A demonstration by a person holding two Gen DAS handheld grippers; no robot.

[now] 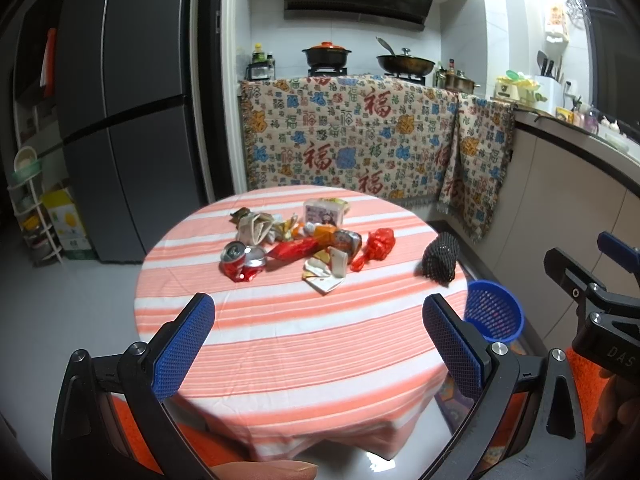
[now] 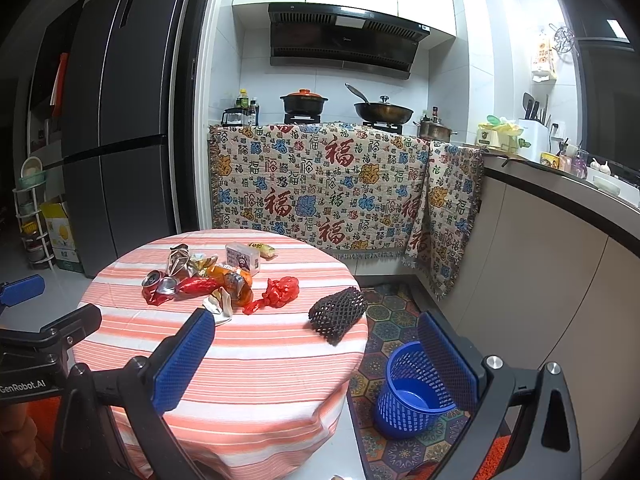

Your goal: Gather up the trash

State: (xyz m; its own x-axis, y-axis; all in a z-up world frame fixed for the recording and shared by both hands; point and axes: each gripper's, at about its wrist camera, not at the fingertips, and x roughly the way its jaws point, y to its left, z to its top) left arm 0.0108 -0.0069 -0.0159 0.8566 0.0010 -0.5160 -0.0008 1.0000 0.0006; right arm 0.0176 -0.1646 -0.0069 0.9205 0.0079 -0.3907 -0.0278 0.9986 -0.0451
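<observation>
Trash lies in a loose heap (image 1: 296,240) at the middle of the round striped table (image 1: 280,340), ahead of both grippers and apart from each. Your left gripper (image 1: 319,344) is spread wide with nothing between its blue pads; your right gripper (image 2: 316,360) is likewise spread and empty. Both hover over the near edge of the table.

Note the black foam net sleeve (image 2: 338,314). It sits alone near the table's right edge, well clear of the heap, and is the item closest to the right gripper. Its long axis runs diagonally, from lower left to upper right in the right wrist view. In my judgement, rotate the right gripper so the jaws close across that axis, not along it.

The blue mesh bin (image 2: 416,392) stands on the floor just beside the table, on the right side, below the sleeve. The right hand therefore has the shorter path for both pick and drop. The crushed red can (image 1: 240,260) at the heap's left end suits the left gripper.
</observation>
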